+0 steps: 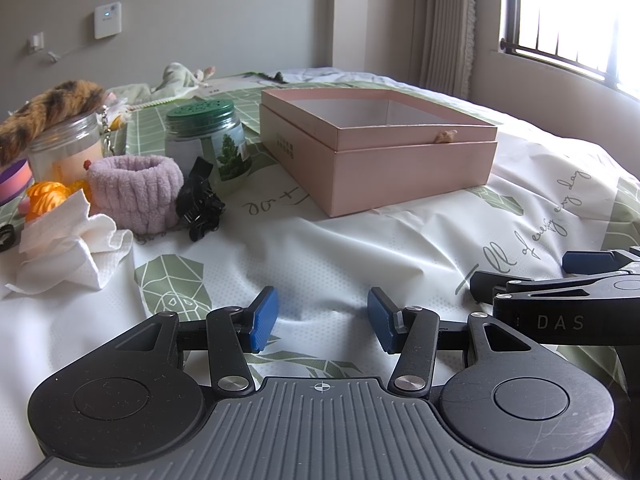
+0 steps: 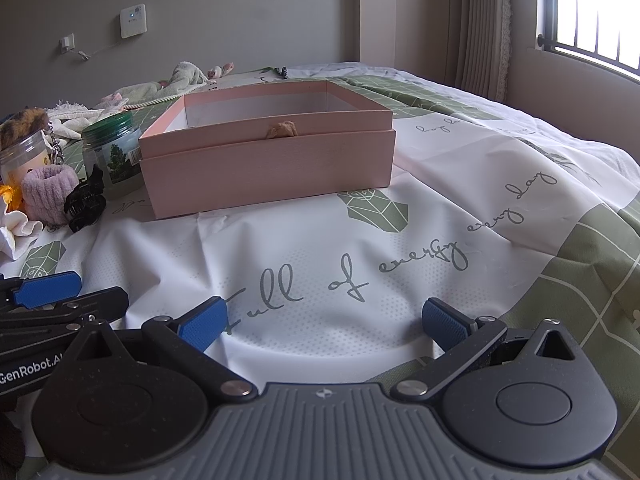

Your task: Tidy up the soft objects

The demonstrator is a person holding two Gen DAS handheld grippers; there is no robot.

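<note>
Holding both tools low over the printed bedcover [image 2: 320, 216], you have your left gripper [image 1: 322, 318] with its blue pads apart and nothing between them, and your right gripper [image 2: 324, 320] spread wider, also empty. Your two grippers sit side by side, the right one just to the right of the left.

Ahead and to the left of your left gripper lies a crumpled white tissue [image 1: 68, 248]. Just beyond it stands a lilac fluffy wristband [image 1: 136, 190], with a black hair claw [image 1: 199, 204] touching its right side and an orange ribbon [image 1: 46, 196] on its left. Behind these stand a green-lidded jar [image 1: 208, 140] and a clear jar [image 1: 66, 146] with a striped furry tail [image 1: 48, 110] draped over it.

Straight ahead of your right gripper, well apart from it, sits the open pink box [image 2: 268, 168]. Farther back lie pale plush toys [image 2: 176, 80].
</note>
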